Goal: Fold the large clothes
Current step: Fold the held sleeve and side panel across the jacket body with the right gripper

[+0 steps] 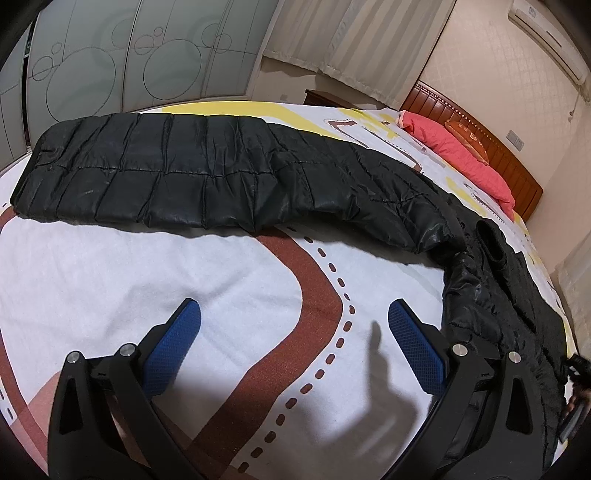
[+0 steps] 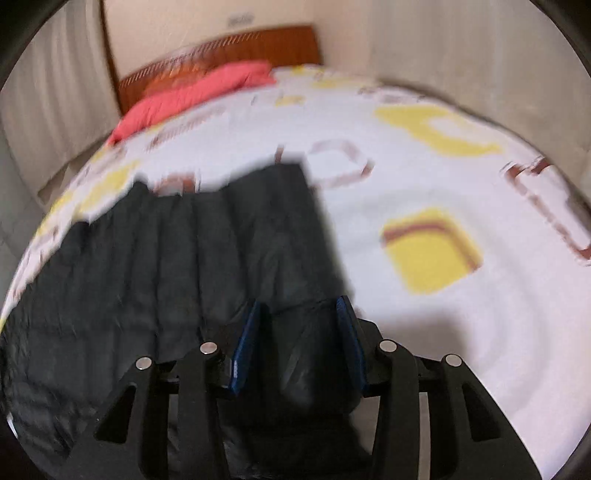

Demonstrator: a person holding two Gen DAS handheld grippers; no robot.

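Observation:
A large black quilted down coat (image 1: 192, 173) lies stretched across the bed, its upper part bunched at the right (image 1: 498, 280). My left gripper (image 1: 293, 314) is open and empty, hovering over bare bedsheet in front of the coat. In the blurred right wrist view, my right gripper (image 2: 301, 312) has its blue pads (image 2: 247, 343) closed on a thick fold of the black coat (image 2: 177, 266), which trails to the left over the bed.
The bed (image 1: 110, 280) has a white sheet with brown and yellow patterns. A pink pillow (image 1: 461, 155) lies by the wooden headboard (image 1: 491, 147). A wardrobe (image 1: 110, 55) and curtains (image 1: 351, 33) stand behind the bed.

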